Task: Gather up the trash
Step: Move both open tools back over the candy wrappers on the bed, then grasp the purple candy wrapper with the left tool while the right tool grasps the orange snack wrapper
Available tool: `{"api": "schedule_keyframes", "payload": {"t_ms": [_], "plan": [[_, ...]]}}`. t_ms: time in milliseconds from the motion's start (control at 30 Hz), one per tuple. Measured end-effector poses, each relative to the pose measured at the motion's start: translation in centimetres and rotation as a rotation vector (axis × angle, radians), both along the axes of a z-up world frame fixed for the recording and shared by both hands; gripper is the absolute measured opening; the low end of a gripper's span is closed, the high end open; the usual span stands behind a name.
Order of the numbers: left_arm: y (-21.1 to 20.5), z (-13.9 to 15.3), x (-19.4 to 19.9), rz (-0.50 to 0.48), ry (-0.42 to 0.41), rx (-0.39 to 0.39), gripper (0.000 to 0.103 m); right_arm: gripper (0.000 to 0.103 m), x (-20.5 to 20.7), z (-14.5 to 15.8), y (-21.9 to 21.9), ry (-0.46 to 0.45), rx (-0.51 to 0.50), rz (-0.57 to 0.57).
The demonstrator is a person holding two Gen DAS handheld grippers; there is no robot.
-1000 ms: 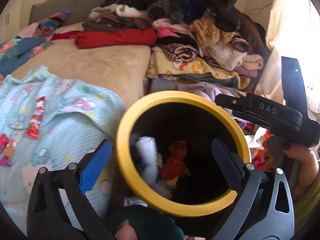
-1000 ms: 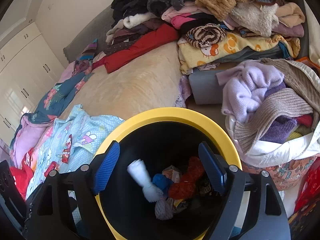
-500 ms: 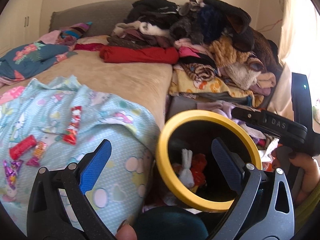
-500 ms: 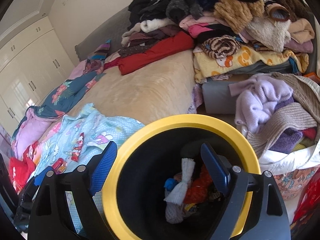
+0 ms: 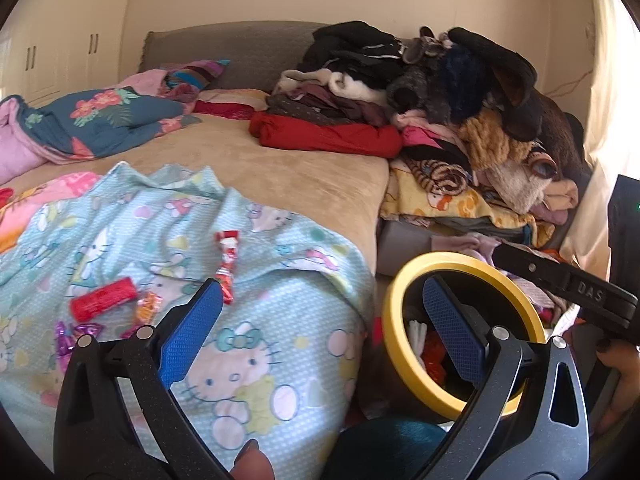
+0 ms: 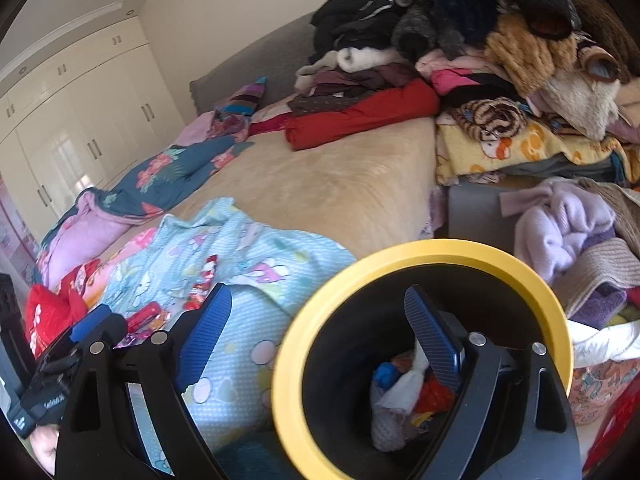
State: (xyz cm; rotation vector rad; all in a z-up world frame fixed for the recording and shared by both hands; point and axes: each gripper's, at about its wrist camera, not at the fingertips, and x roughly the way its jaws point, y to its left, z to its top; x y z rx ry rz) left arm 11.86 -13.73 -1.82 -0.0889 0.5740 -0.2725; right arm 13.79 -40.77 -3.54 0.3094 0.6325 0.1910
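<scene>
Several candy wrappers lie on the light blue cartoon blanket (image 5: 256, 344): a red-and-white one (image 5: 227, 260), a red tube-shaped one (image 5: 103, 304), an orange one (image 5: 146, 308) and purple foil (image 5: 72, 334). My left gripper (image 5: 320, 292) hangs open and empty just short of them. To their right a black bin with a yellow rim (image 6: 440, 246) stands beside the bed, holding a white tissue (image 6: 404, 384) and red and blue scraps. My right gripper (image 6: 318, 296) straddles the bin's left rim (image 6: 288, 360). Its jaws are opening with nothing between them.
A tall heap of clothes (image 5: 440, 92) fills the bed's right side. A red folded cloth (image 5: 328, 138) lies on the tan bedcover (image 5: 280, 168). A basket of knitwear (image 6: 592, 248) stands right of the bin. White wardrobes (image 6: 80, 120) line the left wall.
Both views have swung left and risen from above the bin toward the bed. The bin now sits at the right, and the wrappers on the blanket have come closer.
</scene>
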Motion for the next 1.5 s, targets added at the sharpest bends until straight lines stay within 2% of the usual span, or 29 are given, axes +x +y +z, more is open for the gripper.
{"api": "schedule_keyframes", "payload": {"t_ms": [533, 800, 1000, 1200, 1267, 1367, 1433, 1500], "plan": [[7.5, 0.2, -0.2, 0.140, -0.008, 0.003, 0.092, 0.087, -1.1, 0.9, 9.3, -0.066, -0.055, 0.182], [11.5, -0.4, -0.3, 0.221, 0.007, -0.011, 0.092, 0.088, -1.1, -0.1, 14.9, -0.055, -0.114, 0.289], [15.0, -1.1, -0.3, 0.301, 0.031, -0.011, 0.092, 0.088, -0.8, -0.6, 18.7, -0.052, -0.149, 0.368], [19.2, -2.7, 0.1, 0.381, 0.116, -0.028, 0.092, 0.088, 0.3, -1.3, 22.6, -0.048, -0.196, 0.455], [20.5, -3.2, 0.1, 0.401, 0.137, -0.036, 0.088, 0.088, 0.7, -1.8, 24.0, -0.045, -0.212, 0.479], [22.1, -3.8, 0.1, 0.421, 0.158, -0.049, 0.075, 0.088, 1.5, -2.6, 25.6, -0.024, -0.221, 0.500], [23.1, -4.4, 0.2, 0.422, 0.180, -0.073, 0.062, 0.087, 2.0, -3.1, 26.6, -0.012, -0.225, 0.515], [24.0, -5.0, 0.4, 0.414, 0.207, -0.104, 0.059, 0.085, 2.6, -3.6, 27.4, -0.001, -0.221, 0.524]]}}
